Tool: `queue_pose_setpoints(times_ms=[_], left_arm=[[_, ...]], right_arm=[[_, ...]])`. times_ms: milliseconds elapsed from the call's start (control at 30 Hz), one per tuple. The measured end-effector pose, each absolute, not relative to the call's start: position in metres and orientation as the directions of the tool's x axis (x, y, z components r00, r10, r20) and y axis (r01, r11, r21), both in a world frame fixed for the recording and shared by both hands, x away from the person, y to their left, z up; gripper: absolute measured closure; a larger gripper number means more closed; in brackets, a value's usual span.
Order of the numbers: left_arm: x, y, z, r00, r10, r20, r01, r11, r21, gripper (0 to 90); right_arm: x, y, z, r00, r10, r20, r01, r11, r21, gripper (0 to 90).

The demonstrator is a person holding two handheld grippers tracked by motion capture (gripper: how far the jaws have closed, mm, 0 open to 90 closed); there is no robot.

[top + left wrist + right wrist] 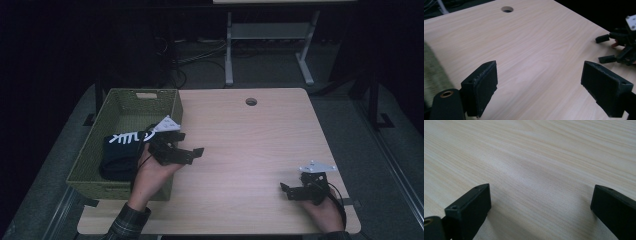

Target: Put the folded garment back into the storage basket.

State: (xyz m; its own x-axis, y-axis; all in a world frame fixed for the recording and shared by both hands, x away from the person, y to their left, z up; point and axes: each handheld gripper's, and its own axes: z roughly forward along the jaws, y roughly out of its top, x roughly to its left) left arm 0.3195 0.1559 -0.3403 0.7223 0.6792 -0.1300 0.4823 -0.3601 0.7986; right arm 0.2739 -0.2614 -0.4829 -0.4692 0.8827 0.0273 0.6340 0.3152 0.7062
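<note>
The left gripper point(192, 145) hangs over the table point(250, 145) just right of the green basket point(125, 107), jaws spread wide with nothing between them. A black garment with white markings point(120, 150) lies inside the basket. The right gripper point(286, 191) rests at the table's near right, its jaws wide apart and likewise empty
</note>
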Motion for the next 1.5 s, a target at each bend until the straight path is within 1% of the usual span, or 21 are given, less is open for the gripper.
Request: queue_pose_setpoints(times_ms=[233, 533, 700, 733, 900, 1067, 1500], left_arm=[[0.312, 0.132, -0.354, 0.736, 0.666, -0.120, 0.471, -0.378, 0.797, 13.7], [0.306, 0.114, -0.371, 0.748, 0.656, -0.096, 0.447, -0.393, 0.804, 13.7], [0.306, 0.102, -0.394, 0.759, 0.647, -0.077, 0.446, -0.429, 0.786, 13.5], [0.306, 0.102, -0.394, 0.759, 0.647, -0.077, 0.446, -0.429, 0.786, 13.5], [0.308, 0.096, -0.420, 0.767, 0.639, -0.058, 0.456, -0.480, 0.750, 13.5], [0.313, 0.097, -0.439, 0.756, 0.653, -0.053, 0.472, -0.487, 0.735, 13.1], [0.318, 0.092, -0.470, 0.751, 0.660, -0.030, 0.501, -0.540, 0.676, 12.8]], right_arm=[[0.274, -0.261, -0.483, -0.471, 0.882, 0.029, 0.636, 0.316, 0.704, 2.6], [0.274, -0.261, -0.483, -0.470, 0.882, 0.029, 0.636, 0.316, 0.704, 2.6], [0.274, -0.261, -0.483, -0.470, 0.882, 0.029, 0.636, 0.316, 0.704, 2.6], [0.274, -0.261, -0.483, -0.470, 0.882, 0.029, 0.636, 0.316, 0.704, 2.6], [0.274, -0.261, -0.483, -0.469, 0.883, 0.028, 0.636, 0.316, 0.704, 2.6], [0.274, -0.262, -0.483, -0.474, 0.880, 0.027, 0.633, 0.320, 0.705, 2.6], [0.274, -0.262, -0.483, -0.474, 0.880, 0.027, 0.633, 0.320, 0.705, 2.6]])
